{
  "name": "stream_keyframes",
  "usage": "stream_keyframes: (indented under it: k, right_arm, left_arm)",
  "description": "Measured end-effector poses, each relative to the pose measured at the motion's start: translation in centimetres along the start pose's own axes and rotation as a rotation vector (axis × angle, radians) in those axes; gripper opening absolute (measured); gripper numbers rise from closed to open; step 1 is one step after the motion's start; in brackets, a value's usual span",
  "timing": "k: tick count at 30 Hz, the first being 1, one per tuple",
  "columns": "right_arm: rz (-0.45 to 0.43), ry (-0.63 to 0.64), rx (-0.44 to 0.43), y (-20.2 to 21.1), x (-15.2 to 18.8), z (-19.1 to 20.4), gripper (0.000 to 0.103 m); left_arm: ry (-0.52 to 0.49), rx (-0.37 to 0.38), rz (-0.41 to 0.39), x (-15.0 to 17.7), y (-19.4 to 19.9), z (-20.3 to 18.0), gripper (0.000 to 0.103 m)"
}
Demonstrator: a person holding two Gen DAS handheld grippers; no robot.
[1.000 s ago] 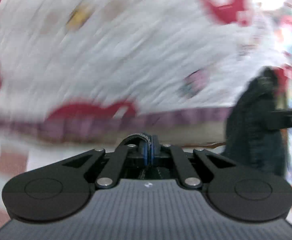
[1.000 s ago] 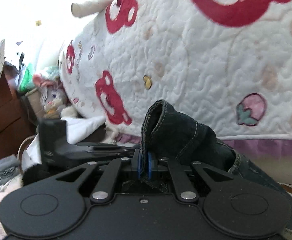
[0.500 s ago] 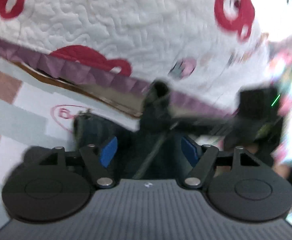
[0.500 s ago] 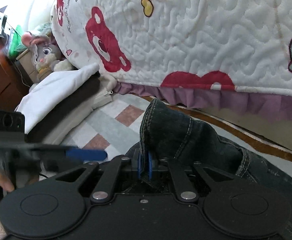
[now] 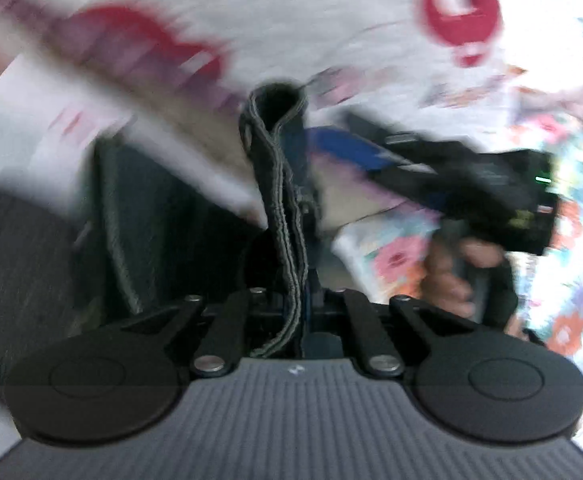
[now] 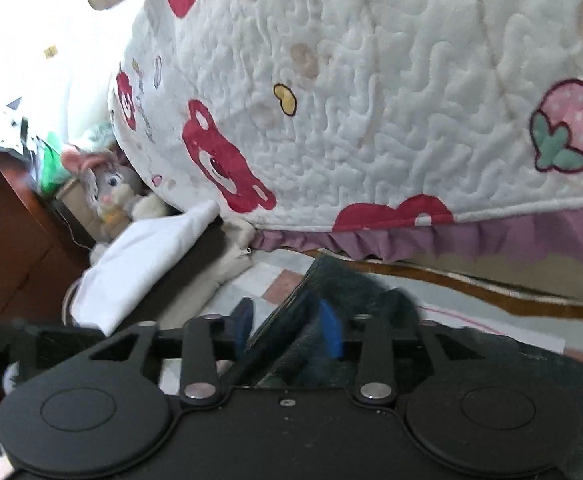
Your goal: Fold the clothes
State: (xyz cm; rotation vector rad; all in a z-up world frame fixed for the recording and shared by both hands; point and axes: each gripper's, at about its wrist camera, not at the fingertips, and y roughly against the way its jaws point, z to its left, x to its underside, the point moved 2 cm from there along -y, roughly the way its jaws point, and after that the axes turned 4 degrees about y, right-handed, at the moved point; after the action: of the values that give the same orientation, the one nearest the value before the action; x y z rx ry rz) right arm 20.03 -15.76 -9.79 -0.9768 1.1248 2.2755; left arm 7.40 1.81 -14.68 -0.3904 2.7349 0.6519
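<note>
Both views blurred; left tongs [image 5: 297, 300] pinch jeans [image 5: 279, 208], pads hidden

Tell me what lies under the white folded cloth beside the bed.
Under the white folded cloth lies a dark layer, then a cream cushion with a zipper. The patterned floor mat shows beside them; what is beneath the stack is covered.

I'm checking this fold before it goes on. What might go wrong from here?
1. The right gripper is opening with denim between its jaws; the jeans may drop unevenly.
2. Only the left gripper pinches the jeans, on a thin hem, which might slip out.
</note>
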Motion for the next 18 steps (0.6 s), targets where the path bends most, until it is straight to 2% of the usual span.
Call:
stream_keyframes:
  k: [1, 3, 5, 6, 9, 12, 14, 18]
  right_arm:
    - [0.006, -0.006, 0.028, 0.3, 0.7, -0.4, 0.068]
    - [0.033, -0.059, 0.078, 1.0, 2.7, -2.4, 0.068]
    - [0.062, -0.123, 0.143, 1.5, 4.7, -4.7, 0.068]
    - [0.085, -0.124, 0.202, 1.8, 5.8, -5.8, 0.068]
    - [0.153, -0.037, 0.386, 3.4, 8.6, -7.8, 0.068]
    - [0.233, 0.090, 0.531, 4.8, 11.1, -8.9, 0.068]
    - [0.277, 0.154, 0.620, 5.8, 12.8, -9.9, 0.068]
    - [0.238, 0.054, 0.649, 8.2, 13.9, -12.4, 0.068]
  left_arm:
    - [0.048, -0.021, 0.013, 0.8, 0.0, 0.9, 0.006]
    - [0.098, -0.042, 0.016, 1.8, 0.2, 1.5, 0.006]
    - [0.102, -0.080, 0.004, 2.0, 0.5, 1.6, 0.006]
    - [0.096, -0.105, -0.005, 2.0, 0.6, 1.5, 0.006]
    - [0.001, -0.226, -0.025, 1.8, 0.2, 0.8, 0.006]
    - [-0.161, -0.395, 0.015, 2.2, -1.4, 0.0, 0.008]
    - [-0.142, -0.409, 0.034, 2.0, -1.9, 0.3, 0.007]
    - [-0.103, -0.432, 0.013, 1.3, -1.1, 0.9, 0.015]
